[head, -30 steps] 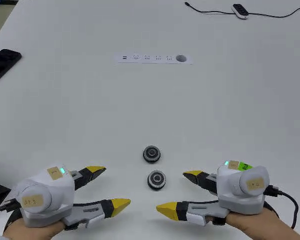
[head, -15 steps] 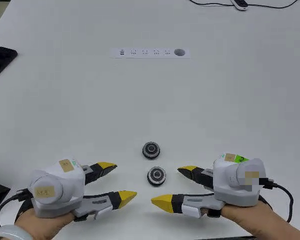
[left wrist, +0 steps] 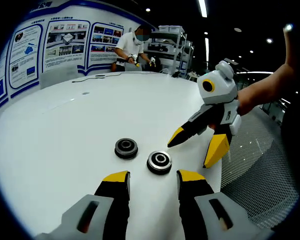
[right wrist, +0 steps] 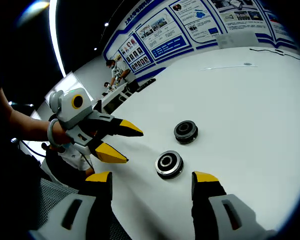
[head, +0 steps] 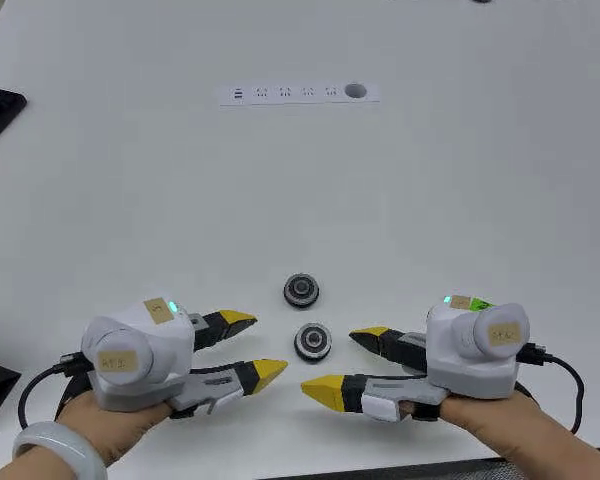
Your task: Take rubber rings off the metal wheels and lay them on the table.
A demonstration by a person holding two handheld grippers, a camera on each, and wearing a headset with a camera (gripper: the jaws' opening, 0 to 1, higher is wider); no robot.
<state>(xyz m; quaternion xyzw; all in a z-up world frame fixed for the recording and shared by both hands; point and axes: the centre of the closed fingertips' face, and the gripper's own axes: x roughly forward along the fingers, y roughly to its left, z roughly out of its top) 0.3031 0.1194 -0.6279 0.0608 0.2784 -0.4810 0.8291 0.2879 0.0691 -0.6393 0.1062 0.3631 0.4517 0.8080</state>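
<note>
White table (head: 450,200) holds both wheels near your edge. Your left gripper (head: 260,343) rests with jaws apart, aimed at the near wheel (head: 313,341); the far wheel (head: 301,290) lies just beyond. Your right gripper (head: 334,362), jaws also apart, faces it, probably so one gripper braces the wheel while the other strips it.

Table (head: 460,210) open around wheels (head: 312,341); power strip (head: 298,93) well apart.
</note>
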